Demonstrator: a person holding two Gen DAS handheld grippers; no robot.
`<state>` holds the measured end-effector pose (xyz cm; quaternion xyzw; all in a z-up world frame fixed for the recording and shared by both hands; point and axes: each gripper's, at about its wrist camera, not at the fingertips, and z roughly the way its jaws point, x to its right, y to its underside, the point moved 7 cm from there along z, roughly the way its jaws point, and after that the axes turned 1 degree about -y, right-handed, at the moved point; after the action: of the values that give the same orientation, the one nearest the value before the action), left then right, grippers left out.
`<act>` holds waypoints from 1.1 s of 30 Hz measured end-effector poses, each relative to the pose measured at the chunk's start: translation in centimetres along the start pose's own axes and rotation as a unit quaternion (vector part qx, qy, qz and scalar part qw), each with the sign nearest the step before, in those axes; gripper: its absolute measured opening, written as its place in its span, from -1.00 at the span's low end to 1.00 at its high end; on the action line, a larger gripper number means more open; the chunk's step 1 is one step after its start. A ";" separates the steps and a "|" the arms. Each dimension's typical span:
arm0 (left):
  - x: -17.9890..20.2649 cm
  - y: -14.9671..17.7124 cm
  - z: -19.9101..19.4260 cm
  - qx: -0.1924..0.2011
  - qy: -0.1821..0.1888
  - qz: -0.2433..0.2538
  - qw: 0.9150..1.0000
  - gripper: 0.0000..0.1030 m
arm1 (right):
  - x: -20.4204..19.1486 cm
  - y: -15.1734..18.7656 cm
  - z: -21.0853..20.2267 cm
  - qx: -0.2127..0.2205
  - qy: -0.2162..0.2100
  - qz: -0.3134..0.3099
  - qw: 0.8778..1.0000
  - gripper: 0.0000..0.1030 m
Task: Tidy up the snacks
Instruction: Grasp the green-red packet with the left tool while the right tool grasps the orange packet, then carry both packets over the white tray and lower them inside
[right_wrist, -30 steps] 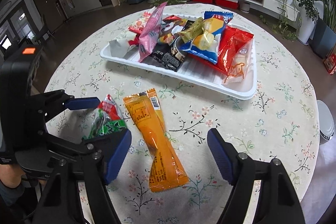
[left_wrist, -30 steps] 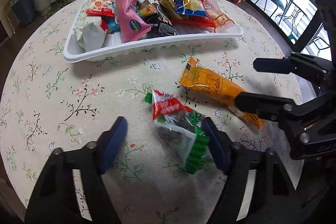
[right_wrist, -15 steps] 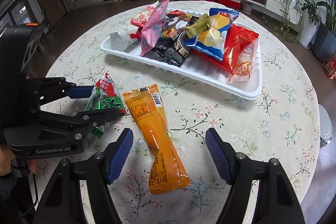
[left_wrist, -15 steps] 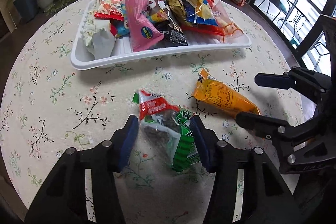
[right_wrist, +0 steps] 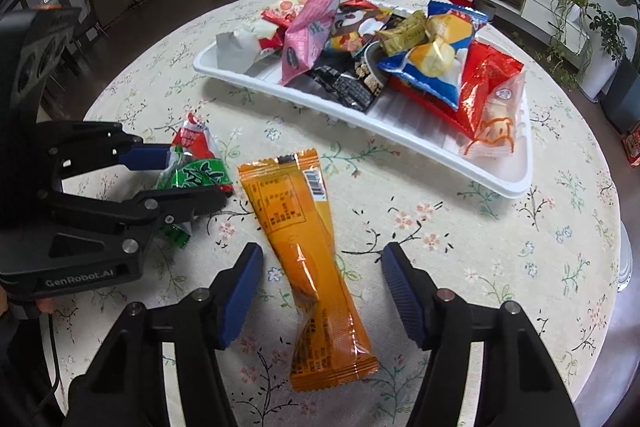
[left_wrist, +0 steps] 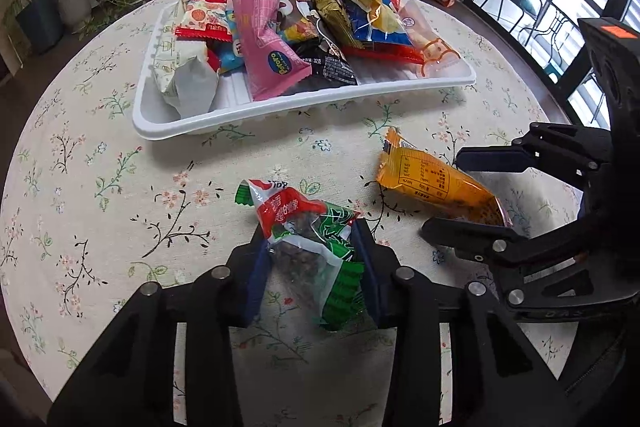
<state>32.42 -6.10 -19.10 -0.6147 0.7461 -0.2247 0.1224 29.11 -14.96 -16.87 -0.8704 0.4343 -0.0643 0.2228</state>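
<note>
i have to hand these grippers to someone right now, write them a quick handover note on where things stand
Left gripper: shut on the green and red snack packet, just above or on the floral tablecloth; I cannot tell if it is lifted.
Right gripper: open, its fingers either side of the orange snack packet, which lies flat on the cloth, not gripped.
White tray: at the far side of the table, already piled with packets, including a pink packet and a blue and yellow one.
Done: most snacks are in the tray.
Left: carry the green and red packet to the tray, then grip and move the orange one.
</note>
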 end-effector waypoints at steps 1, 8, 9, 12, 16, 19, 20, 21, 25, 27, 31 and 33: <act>0.0 0.0 0.0 0.000 0.000 0.004 1.000 -0.30 | 0.0 0.0 0.0 0.002 0.003 -0.003 1.000 0.25; -0.1 0.1 -0.1 -0.001 0.013 0.012 1.000 -0.32 | -0.2 -0.1 0.3 0.002 0.017 -0.004 1.000 -0.07; -0.1 0.1 -0.3 -0.002 0.012 0.016 1.000 -0.32 | 0.0 -0.2 0.2 0.003 0.020 -0.002 1.000 -0.25; -0.1 0.4 -0.4 -0.003 0.013 0.024 1.000 -0.33 | 0.4 -0.1 0.0 0.003 0.025 0.004 1.000 -0.45; -0.2 0.8 -0.8 -0.002 0.017 0.022 1.000 -0.33 | 0.2 0.0 -0.2 0.002 0.024 0.004 1.000 -0.57; -0.5 0.9 -1.4 0.003 0.022 0.014 1.000 -0.33 | -0.1 0.2 -0.5 0.006 0.018 0.010 1.000 -0.59; -0.5 0.9 -1.6 0.006 0.024 0.011 1.000 -0.33 | -0.2 0.2 -0.6 0.008 0.017 0.012 1.000 -0.60; -0.6 0.9 -2.0 0.008 0.027 0.008 1.000 -0.33 | -0.3 0.2 -0.8 0.012 0.014 0.017 1.000 -0.60; -0.9 0.8 -3.3 0.021 0.043 -0.007 0.999 -0.33 | -0.2 0.1 -1.9 0.028 0.001 0.041 0.999 -0.60; -1.1 0.6 -4.1 0.029 0.050 -0.013 0.998 -0.33 | -0.2 0.1 -2.5 0.035 -0.009 0.054 0.998 -0.61; -1.2 -0.1 -5.6 0.045 0.070 -0.026 0.996 -0.33 | 0.0 0.2 -3.7 0.050 -0.026 0.084 0.995 -0.61; -1.2 -0.7 -6.2 0.053 0.079 -0.030 0.995 -0.33 | 0.3 0.1 -4.3 0.057 -0.030 0.099 0.993 -0.61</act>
<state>30.42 -3.86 -13.53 -0.6099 0.7217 -0.3151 0.0888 27.88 -16.66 -13.08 -0.8107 0.5068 -0.0406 0.2901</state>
